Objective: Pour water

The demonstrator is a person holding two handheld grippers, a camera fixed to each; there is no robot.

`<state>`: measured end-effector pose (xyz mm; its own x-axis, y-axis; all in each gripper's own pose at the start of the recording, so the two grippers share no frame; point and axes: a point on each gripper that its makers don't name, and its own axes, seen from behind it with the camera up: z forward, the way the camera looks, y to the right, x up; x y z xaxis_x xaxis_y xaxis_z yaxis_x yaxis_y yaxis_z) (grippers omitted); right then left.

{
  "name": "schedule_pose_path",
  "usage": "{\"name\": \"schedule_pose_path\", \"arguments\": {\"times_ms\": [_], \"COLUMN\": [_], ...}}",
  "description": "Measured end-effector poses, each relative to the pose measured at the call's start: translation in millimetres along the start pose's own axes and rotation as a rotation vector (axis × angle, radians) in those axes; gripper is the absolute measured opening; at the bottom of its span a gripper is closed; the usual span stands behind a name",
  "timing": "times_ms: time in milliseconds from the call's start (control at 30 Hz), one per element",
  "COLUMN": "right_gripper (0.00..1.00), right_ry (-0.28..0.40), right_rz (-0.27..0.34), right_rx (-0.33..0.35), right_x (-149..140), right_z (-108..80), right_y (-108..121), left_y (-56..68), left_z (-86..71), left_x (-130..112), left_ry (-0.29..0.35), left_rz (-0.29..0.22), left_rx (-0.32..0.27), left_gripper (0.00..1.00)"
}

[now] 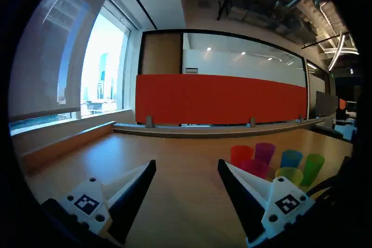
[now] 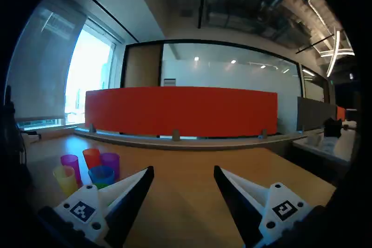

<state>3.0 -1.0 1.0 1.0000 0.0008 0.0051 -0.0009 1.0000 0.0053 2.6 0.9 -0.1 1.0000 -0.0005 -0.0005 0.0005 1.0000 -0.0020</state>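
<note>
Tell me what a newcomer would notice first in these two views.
The long red partition across the far edge of the wooden table dominates both views. Next comes the cluster of coloured cups standing on the table, then the bright window to the left. Both the left gripper and the right gripper hold their jaws open, empty.
</note>
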Motion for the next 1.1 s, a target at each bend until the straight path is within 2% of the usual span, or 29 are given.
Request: {"name": "schedule_pose_path", "arguments": {"times_ms": [200,600,867,1100], "right_gripper": [1.00,1.00,1.00,1.00], "right_ry": [-0.003,0.004,-0.007,-0.025], "right_rz": [-0.005,-0.038,-0.011,-0.006], "right_rx": [0.016,0.032,0.049,0.072], "right_x": [19,80,111,125], "right_z": [2.9,11.6,15.9,19.5], "right_y": [-1,1,0,-1], "left_y": [9.7,29.9,41.8,51.4], "left_z": [1.4,7.0,11.5,14.2], "left_x": [27,86,119,141], "left_ry": [0.009,-0.003,-0.022,-0.032], "left_rz": [-0.002,0.042,0.067,0.061], "left_rx": [-0.030,-0.097,-0.147,-0.194], "left_gripper": [0.99,0.99,0.99,0.99]}}
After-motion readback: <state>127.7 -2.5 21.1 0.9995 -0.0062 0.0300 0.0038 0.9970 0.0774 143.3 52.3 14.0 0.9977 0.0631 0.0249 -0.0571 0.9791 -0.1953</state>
